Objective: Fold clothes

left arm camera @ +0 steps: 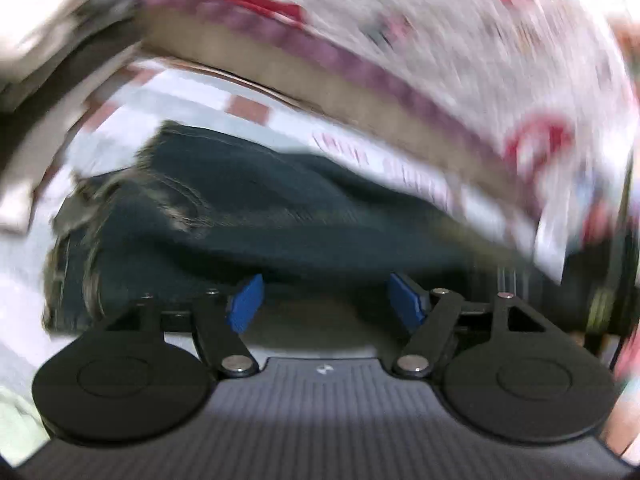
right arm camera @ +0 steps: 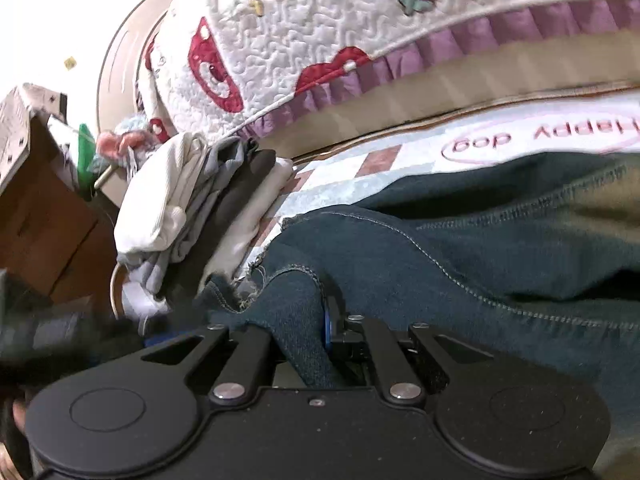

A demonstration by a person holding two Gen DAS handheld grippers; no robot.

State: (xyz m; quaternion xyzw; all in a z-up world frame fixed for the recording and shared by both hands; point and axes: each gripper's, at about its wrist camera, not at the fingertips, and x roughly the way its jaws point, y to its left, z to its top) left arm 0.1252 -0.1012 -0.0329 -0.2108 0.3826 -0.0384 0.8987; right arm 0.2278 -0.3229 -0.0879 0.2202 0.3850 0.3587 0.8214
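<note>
Dark blue jeans (left arm camera: 248,216) lie crumpled on a pale patterned mat (left arm camera: 192,100). In the blurred left wrist view my left gripper (left arm camera: 325,300) stands open just in front of the denim, its blue pads (left arm camera: 245,302) apart and nothing between them. In the right wrist view the jeans (right arm camera: 440,248) fill the foreground with a frayed hem. My right gripper (right arm camera: 308,320) is shut on a fold of that denim, which bunches up between the fingers; one blue pad (right arm camera: 328,322) shows beside the fold, the other is hidden by cloth.
A white quilt (right arm camera: 320,32) with red motifs and a purple frill hangs above the mat (right arm camera: 400,160). A stack of folded white, grey and black clothes (right arm camera: 208,208) sits left of the jeans. A brown wooden cabinet (right arm camera: 48,232) stands at far left.
</note>
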